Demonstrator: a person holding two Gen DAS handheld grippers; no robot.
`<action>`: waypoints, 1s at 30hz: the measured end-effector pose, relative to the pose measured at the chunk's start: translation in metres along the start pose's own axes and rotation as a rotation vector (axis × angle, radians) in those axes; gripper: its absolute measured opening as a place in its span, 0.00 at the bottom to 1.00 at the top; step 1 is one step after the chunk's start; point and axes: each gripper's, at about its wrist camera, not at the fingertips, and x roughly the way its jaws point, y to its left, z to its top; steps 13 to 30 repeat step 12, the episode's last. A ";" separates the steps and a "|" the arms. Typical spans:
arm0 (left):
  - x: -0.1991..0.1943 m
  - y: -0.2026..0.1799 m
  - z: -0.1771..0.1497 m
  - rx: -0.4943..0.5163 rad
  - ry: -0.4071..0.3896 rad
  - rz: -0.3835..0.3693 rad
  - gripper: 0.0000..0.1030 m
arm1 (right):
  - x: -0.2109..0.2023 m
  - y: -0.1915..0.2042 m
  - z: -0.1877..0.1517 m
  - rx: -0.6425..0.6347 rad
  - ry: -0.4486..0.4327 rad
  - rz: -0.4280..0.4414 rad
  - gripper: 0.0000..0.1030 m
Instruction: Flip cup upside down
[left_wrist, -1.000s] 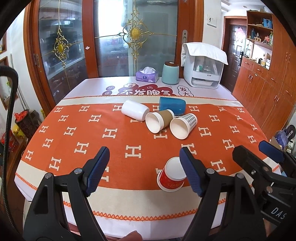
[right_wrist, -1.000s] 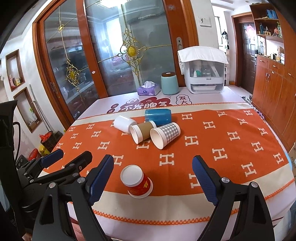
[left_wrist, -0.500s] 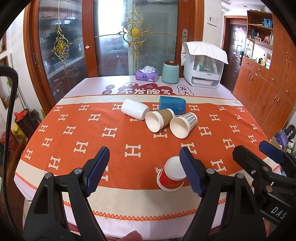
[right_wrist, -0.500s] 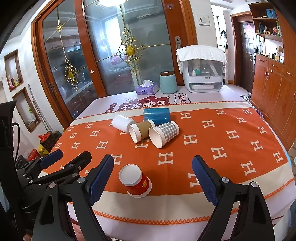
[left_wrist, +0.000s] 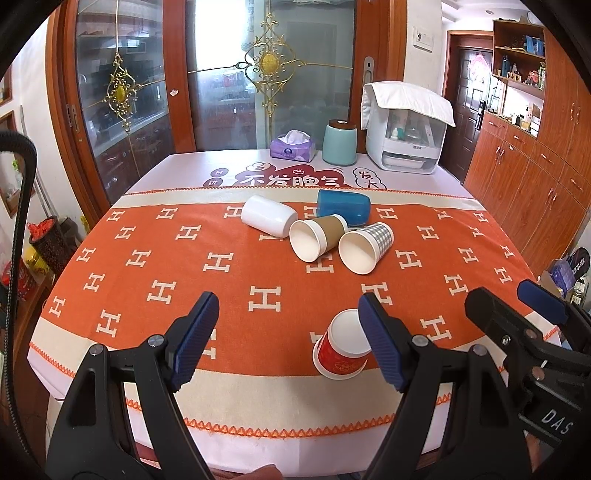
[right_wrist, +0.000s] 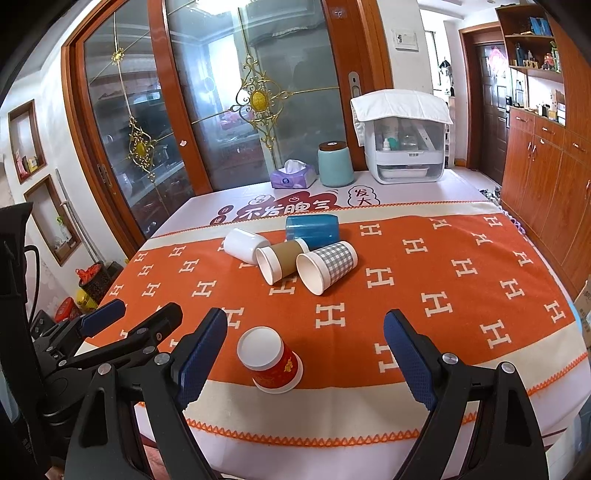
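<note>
A red paper cup (left_wrist: 341, 350) stands upside down near the table's front edge; it also shows in the right wrist view (right_wrist: 271, 360). Further back lie four cups on their sides: a white cup (left_wrist: 267, 220), a blue cup (left_wrist: 343, 208), a brown-sleeved paper cup (left_wrist: 317, 236) and a checked paper cup (left_wrist: 365, 246). My left gripper (left_wrist: 288, 341) is open and empty, above the front edge, left of the red cup. My right gripper (right_wrist: 306, 360) is open and empty, with the red cup between its fingers in view, apart from it.
The table has an orange cloth (left_wrist: 147, 266) with white H marks. At the back stand a purple tissue box (left_wrist: 291, 149), a teal canister (left_wrist: 340, 142) and a white appliance (left_wrist: 404, 129) under a cloth. Wooden cabinets (left_wrist: 535, 177) line the right side.
Almost nothing differs. Both grippers stay open above the front edge; the right wrist view has shifted very slightly. The cups have not moved.
</note>
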 end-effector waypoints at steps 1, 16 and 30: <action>0.000 0.000 -0.001 0.002 -0.001 0.001 0.74 | 0.000 0.001 -0.001 0.000 0.000 0.000 0.85; 0.000 -0.001 0.000 -0.001 0.002 -0.002 0.74 | 0.000 -0.004 -0.003 0.009 0.005 0.000 0.85; 0.000 -0.001 0.000 -0.001 0.002 -0.002 0.74 | 0.000 -0.004 -0.003 0.009 0.005 0.000 0.85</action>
